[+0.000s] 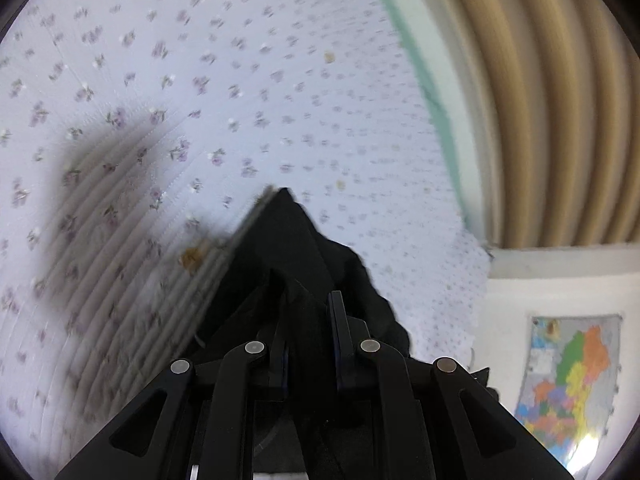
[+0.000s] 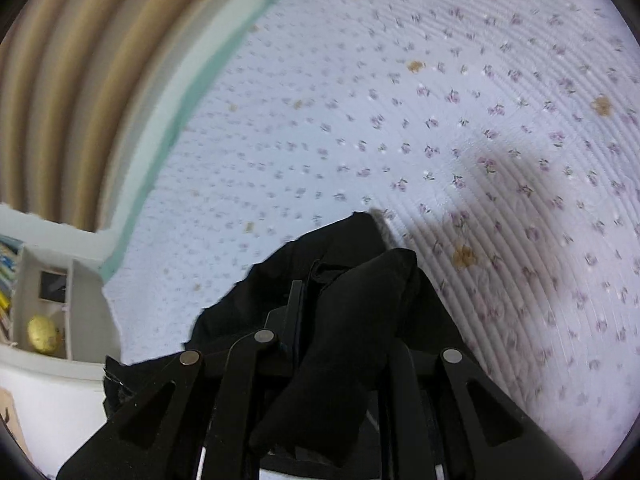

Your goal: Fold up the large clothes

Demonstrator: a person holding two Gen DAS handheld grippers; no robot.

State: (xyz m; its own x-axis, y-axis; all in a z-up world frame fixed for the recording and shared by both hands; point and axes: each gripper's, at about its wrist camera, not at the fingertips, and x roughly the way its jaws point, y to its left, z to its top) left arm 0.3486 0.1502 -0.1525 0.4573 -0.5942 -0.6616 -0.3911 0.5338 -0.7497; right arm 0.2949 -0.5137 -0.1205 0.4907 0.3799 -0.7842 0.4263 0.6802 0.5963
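We hold the black fabric garment (image 1: 288,248) in both claws: the left gripper (image 1: 310,320) is nipped narrow on one bunched edge, the right gripper (image 2: 340,300) likewise pinches a thick fold. The cloth hangs just ahead of each claw, above the pale floral quilted bedspread (image 1: 240,80), which stretches far ahead. Neither hand looks nearer; both must lower together.

No text can be read — the wall map (image 1: 568,376) perhaps bears labels, too blurred.
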